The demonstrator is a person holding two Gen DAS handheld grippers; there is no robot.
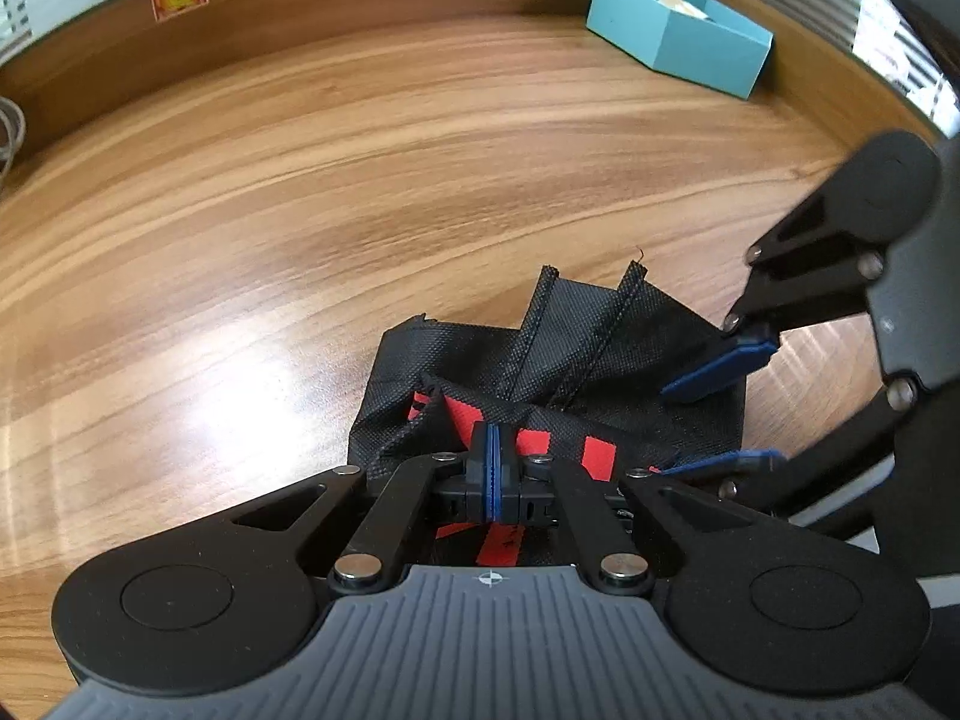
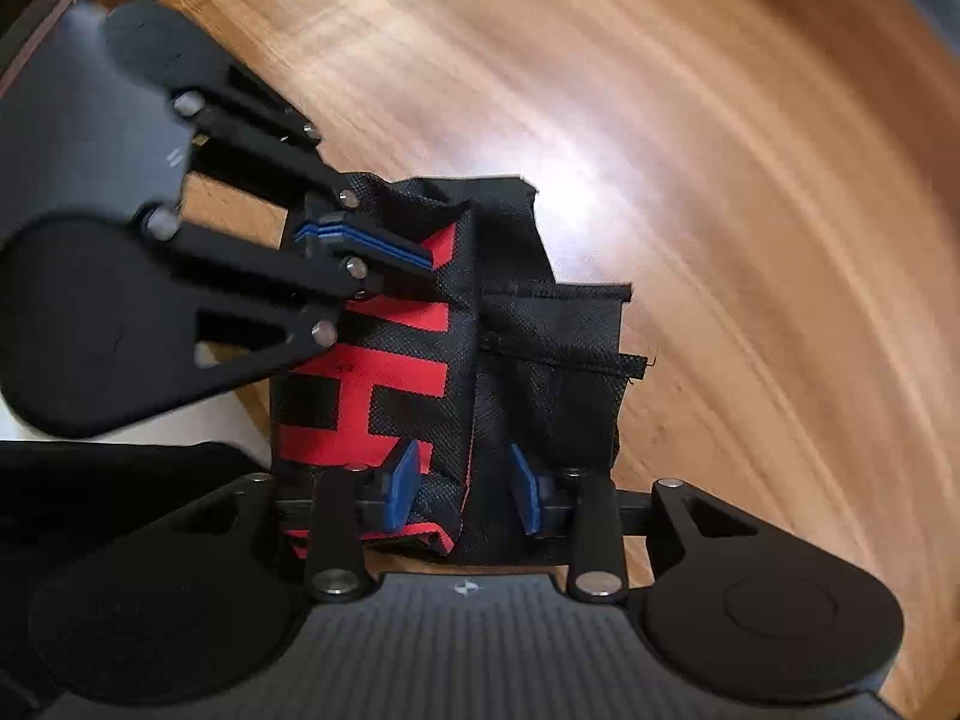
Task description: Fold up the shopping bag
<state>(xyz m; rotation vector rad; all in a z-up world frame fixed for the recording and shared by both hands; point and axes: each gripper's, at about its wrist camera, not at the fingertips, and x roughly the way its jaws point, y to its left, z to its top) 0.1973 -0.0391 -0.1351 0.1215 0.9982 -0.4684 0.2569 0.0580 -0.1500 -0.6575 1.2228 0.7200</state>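
— Where was the bag (image 2: pixel 456 360)?

— On the desk (image 1: pixel 300 192), bunched small between my two tongs. My left tongs (image 1: pixel 493 468) were pinched together on its near fold, to pin it. My right tongs (image 2: pixel 462 489) stood apart astride the bag's edge, I think ready to press the layers.

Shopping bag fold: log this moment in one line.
shopping bag: folded small on table | left gripper: shut on fold | right gripper: open, straddling it
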